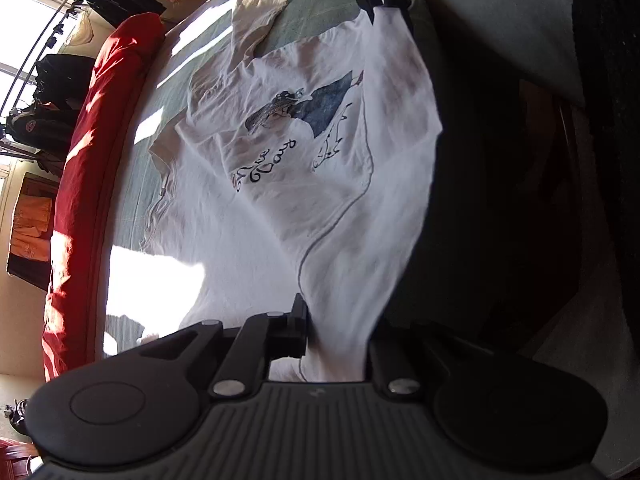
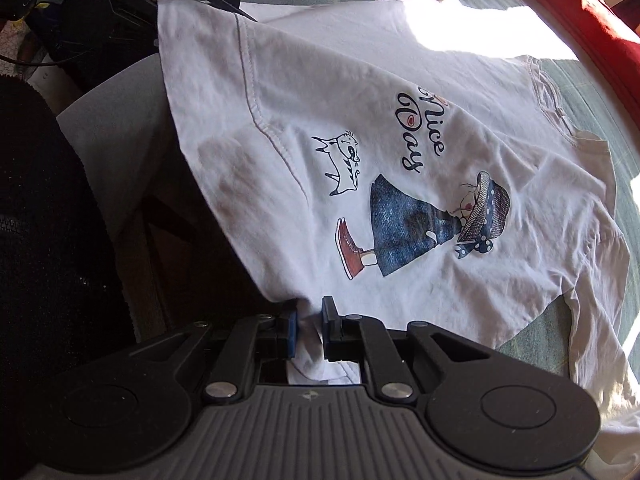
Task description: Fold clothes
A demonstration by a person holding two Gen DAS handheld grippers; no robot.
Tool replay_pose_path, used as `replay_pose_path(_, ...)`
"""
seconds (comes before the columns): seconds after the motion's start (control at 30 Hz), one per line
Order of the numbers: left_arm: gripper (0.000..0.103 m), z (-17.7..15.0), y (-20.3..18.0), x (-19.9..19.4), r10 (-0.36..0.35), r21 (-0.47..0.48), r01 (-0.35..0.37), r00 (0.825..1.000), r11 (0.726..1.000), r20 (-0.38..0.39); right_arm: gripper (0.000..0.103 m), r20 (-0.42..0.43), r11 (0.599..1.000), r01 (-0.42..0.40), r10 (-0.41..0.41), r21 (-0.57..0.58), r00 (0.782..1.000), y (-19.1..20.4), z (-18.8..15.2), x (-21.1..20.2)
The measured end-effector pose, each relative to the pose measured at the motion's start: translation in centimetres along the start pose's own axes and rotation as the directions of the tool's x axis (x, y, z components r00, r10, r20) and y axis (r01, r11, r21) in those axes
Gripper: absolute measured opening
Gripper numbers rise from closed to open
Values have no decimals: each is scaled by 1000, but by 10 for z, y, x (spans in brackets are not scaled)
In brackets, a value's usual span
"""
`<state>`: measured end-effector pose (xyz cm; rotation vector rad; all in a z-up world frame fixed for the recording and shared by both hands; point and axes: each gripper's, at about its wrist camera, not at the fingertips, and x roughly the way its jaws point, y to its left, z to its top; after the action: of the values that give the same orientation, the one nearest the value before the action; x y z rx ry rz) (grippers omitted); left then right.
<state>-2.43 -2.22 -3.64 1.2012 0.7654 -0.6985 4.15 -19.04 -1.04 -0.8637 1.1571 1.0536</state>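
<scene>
A bed [image 2: 592, 128] covered in a pale green sheet fills the room ahead, crossed by bright patches of sunlight. A long red bolster [image 1: 100, 140] runs along its far edge, with dark clothes hanging on a rail [image 1: 60, 76] by the window beyond it. Spread over the near side of the bed is a white T-shirt [image 2: 360, 128], front up, its upper half resting on the sheet while its lower edge is lifted off the bed. The print on its chest [image 2: 432, 200] shows a figure in a blue dress, patterned hat and red shoe, a small sketched cat, and the words "Nice Day". A second pale garment [image 1: 256, 4] lies crumpled further up the bed, apart from the T-shirt. The left tongs [image 1: 336, 328] are nearly closed, pinching one corner of the T-shirt's hem, the fabric bunched between the pads. The right tongs [image 2: 310, 332] are also narrow, clamped on the opposite hem corner, a fold of white cloth squeezed between blue pads [image 2: 292, 334]. Between the two tongs the hem hangs stretched above a dark gap at the bedside.
</scene>
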Motion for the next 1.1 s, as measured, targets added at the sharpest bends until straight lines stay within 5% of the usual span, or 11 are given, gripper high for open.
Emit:
replay_pose_path(0.7, 26, -16, 19, -45, -97, -225, 93, 995, 970, -4, 25, 67, 996, 32, -38, 88, 997, -8, -16, -30)
replay_pose_path(0.83, 31, -30, 54, -56, -129, -412, 136, 991, 901, 46, 28, 119, 982, 58, -80, 180, 990, -25, -27, -46)
replay_pose_path(0.93, 36, -40, 80, -62, -84, -520, 107, 994, 847, 69, 29, 159, 962, 62, -107, 266, 981, -42, -36, -53)
replay_pose_path(1.1, 44, -65, 129, -49, -41, -729, 72, 997, 681, 60, 32, 204, 900, 29, -129, 436, 970, -78, -47, -56)
